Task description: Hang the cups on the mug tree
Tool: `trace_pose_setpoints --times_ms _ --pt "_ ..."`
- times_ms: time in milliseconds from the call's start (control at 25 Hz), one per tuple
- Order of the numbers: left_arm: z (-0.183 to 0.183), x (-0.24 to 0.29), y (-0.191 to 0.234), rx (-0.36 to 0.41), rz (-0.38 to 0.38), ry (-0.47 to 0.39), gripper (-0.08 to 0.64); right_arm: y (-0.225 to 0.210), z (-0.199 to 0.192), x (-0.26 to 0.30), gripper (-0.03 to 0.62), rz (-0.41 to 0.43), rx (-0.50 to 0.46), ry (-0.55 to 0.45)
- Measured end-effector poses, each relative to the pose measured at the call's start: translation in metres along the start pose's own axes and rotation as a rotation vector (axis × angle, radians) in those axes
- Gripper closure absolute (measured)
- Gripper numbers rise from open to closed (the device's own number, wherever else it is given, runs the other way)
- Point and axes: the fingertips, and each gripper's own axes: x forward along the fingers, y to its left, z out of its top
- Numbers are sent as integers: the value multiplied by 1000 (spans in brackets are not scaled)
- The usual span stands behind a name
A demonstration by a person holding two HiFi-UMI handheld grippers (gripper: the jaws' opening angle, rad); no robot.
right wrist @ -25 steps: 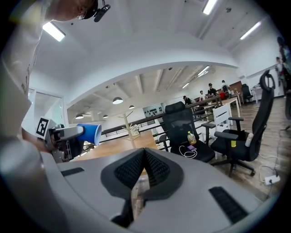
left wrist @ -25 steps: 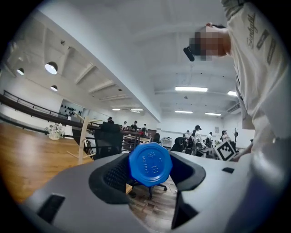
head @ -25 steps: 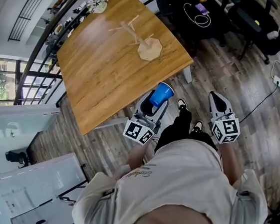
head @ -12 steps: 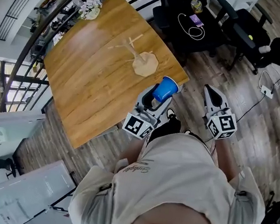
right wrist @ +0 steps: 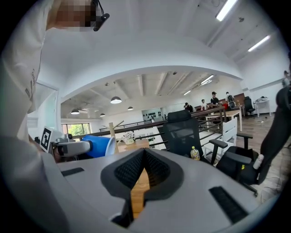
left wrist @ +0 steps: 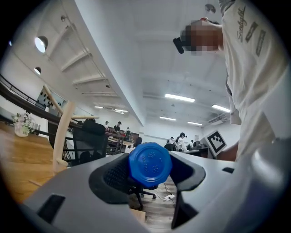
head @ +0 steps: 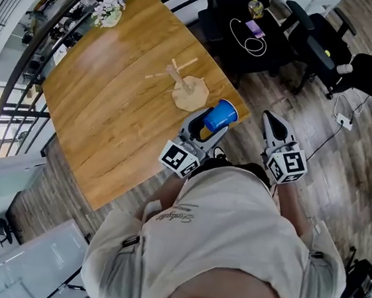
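A wooden mug tree (head: 183, 86) with bare pegs stands on the wooden table (head: 105, 96), near its right edge. My left gripper (head: 209, 122) is shut on a blue cup (head: 219, 115), held just at the table's near right edge, short of the tree's base. In the left gripper view the blue cup's bottom (left wrist: 150, 164) sits between the jaws, with the mug tree (left wrist: 60, 132) at the left. My right gripper (head: 273, 125) is shut and empty, off the table to the right, over the floor. From the right gripper view the blue cup (right wrist: 98, 146) shows at left.
A small vase of flowers (head: 108, 11) stands at the table's far corner. A railing (head: 45, 35) runs behind the table. Black office chairs (head: 318, 40) and a dark table with a cable (head: 252, 36) stand to the right. The floor is wood planks.
The person has stepped closer to the table. My left gripper with the blue cup has come up to the table's edge near the mug tree. The right gripper moved along beside it.
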Motion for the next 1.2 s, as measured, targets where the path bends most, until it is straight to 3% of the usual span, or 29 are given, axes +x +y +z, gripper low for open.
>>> trace_pose_setpoints --times_ms 200,480,680,960,1200 --pt "4 -8 19 -4 12 12 299 11 11 32 598 36 -18 -3" --pt "-8 -15 37 3 77 22 299 25 5 74 598 148 -36 29" --pt "-19 -24 48 18 210 46 299 31 6 107 598 286 -55 57" --pt "-18 -20 63 3 400 51 299 32 43 164 598 502 -119 24" --pt "-9 -1 68 -6 545 -18 299 14 42 183 598 630 -127 47"
